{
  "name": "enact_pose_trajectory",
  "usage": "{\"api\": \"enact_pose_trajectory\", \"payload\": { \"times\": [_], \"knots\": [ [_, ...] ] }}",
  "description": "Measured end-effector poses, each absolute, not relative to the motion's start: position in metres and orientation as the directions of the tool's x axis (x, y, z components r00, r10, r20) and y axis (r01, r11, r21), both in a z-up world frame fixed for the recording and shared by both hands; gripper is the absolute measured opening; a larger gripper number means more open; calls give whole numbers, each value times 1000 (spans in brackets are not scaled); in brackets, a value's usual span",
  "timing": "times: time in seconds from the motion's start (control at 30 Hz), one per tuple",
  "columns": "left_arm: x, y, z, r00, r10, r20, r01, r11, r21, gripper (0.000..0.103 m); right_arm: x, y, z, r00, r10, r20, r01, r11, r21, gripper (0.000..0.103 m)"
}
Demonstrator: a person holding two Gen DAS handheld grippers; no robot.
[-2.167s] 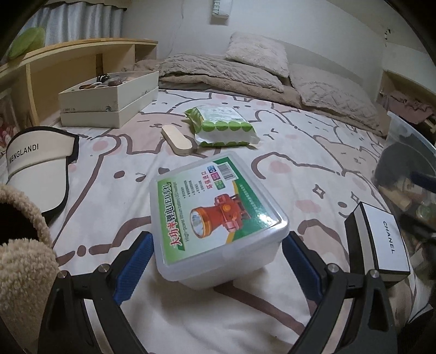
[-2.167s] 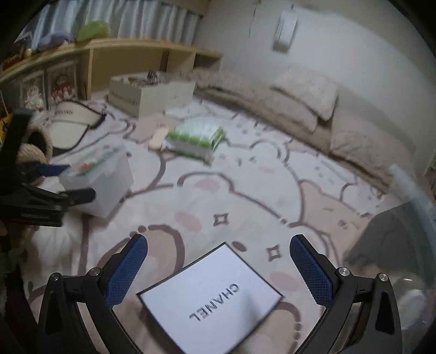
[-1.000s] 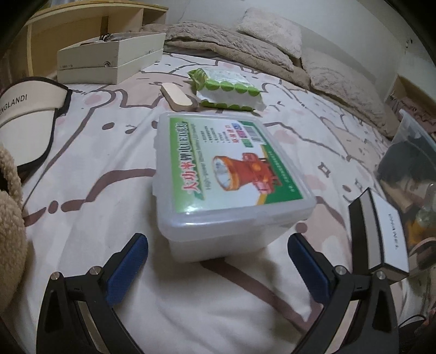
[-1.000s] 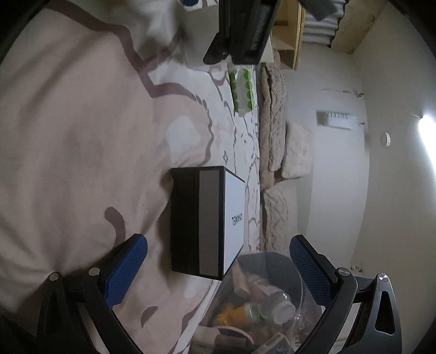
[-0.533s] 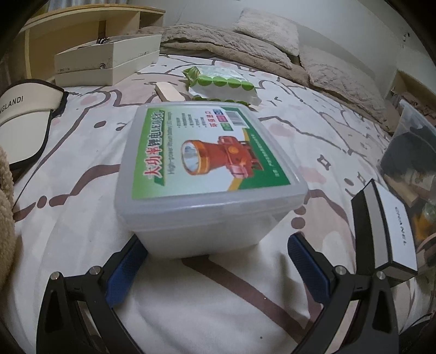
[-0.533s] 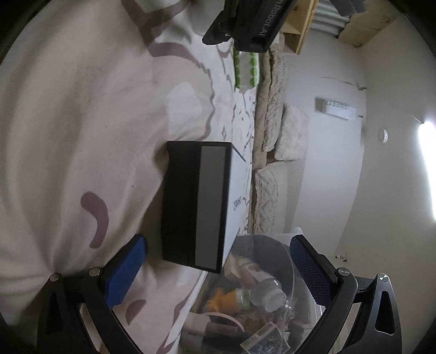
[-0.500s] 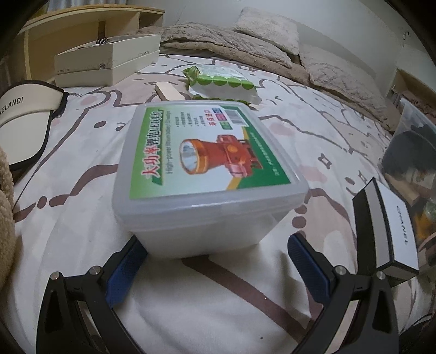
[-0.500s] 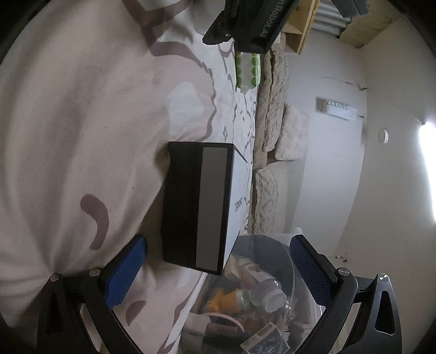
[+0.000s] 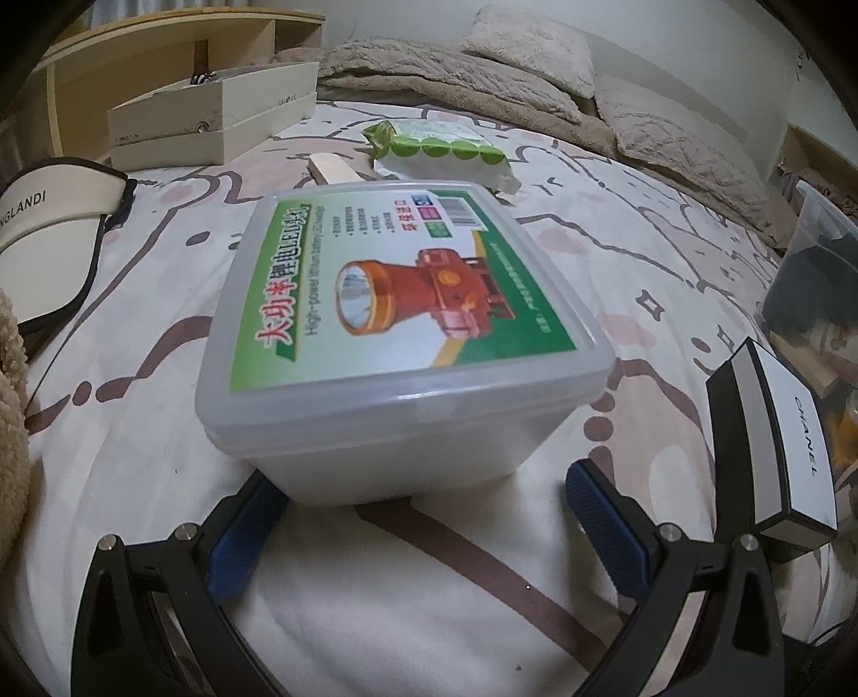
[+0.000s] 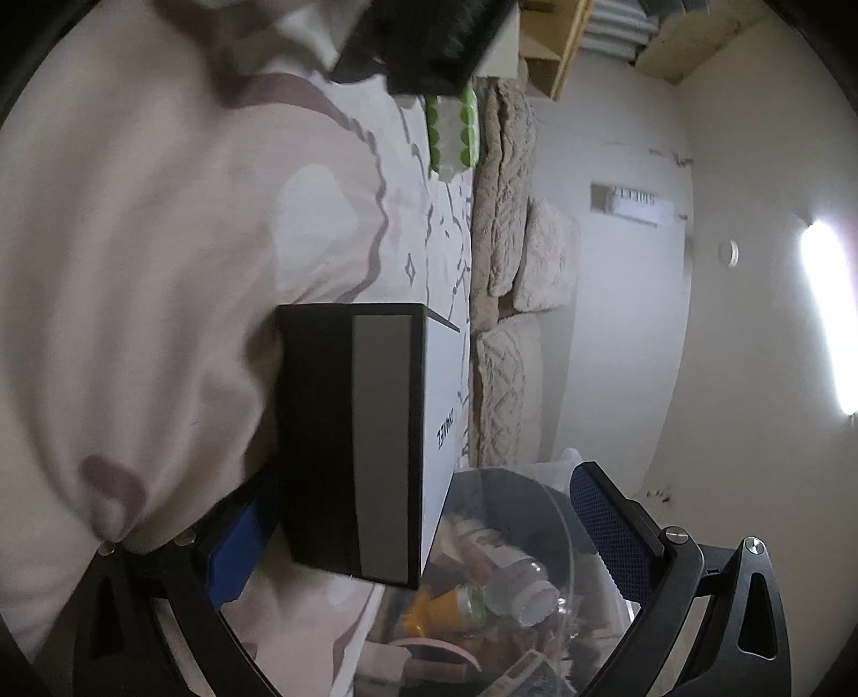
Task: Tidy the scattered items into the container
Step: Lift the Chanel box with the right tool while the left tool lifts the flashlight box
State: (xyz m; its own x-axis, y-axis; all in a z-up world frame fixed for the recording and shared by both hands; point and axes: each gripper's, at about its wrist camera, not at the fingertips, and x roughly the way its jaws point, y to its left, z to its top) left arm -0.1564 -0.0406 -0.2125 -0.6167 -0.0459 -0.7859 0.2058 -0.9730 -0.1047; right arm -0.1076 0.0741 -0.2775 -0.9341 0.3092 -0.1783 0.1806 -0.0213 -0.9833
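A clear plastic box with a green torch label (image 9: 397, 343) lies on the patterned bed sheet. My left gripper (image 9: 423, 525) is open, its blue pads on either side of the box's near end. A black and white Chanel box (image 10: 370, 439) lies near the bed edge; it also shows in the left wrist view (image 9: 772, 445). My right gripper (image 10: 423, 531) is open and rolled sideways, its fingers straddling the Chanel box's near end. The clear storage container (image 10: 498, 590) with bottles inside sits just beyond it.
A green wipes pack (image 9: 439, 147) and a flat wooden piece (image 9: 332, 166) lie beyond the plastic box. A white cardboard box (image 9: 214, 115) sits at the back left, a visor cap (image 9: 48, 214) at left, a fluffy item (image 9: 10, 407) at the left edge. Pillows (image 9: 536, 43) line the far side.
Both grippers have moved forward. The left pads now flank the plastic box, and the right fingers now reach around the Chanel box's near end.
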Motion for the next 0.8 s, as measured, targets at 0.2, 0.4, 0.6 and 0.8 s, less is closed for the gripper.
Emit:
{"api": "enact_pose_trajectory", "payload": {
  "times": [0.2, 0.4, 0.6, 0.8],
  "knots": [
    [-162, -38, -212, -616, -82, -784, 213, -975, -66, 103, -118, 73, -278, -936, 307, -174, 166, -54, -985, 103],
    [-164, -39, -211, -617, -88, -782, 217, -974, -61, 102, -120, 70, -277, -949, 268, -164, 144, -91, -985, 95],
    [-167, -48, -206, -630, -48, -775, 230, -965, -127, 101, -121, 57, -285, -957, 220, -190, 168, -115, -979, 52],
    [-169, -51, -203, -634, -40, -772, 237, -961, -144, 90, -128, 60, -259, -939, 210, -272, 216, -256, -942, 51]
  ]
}}
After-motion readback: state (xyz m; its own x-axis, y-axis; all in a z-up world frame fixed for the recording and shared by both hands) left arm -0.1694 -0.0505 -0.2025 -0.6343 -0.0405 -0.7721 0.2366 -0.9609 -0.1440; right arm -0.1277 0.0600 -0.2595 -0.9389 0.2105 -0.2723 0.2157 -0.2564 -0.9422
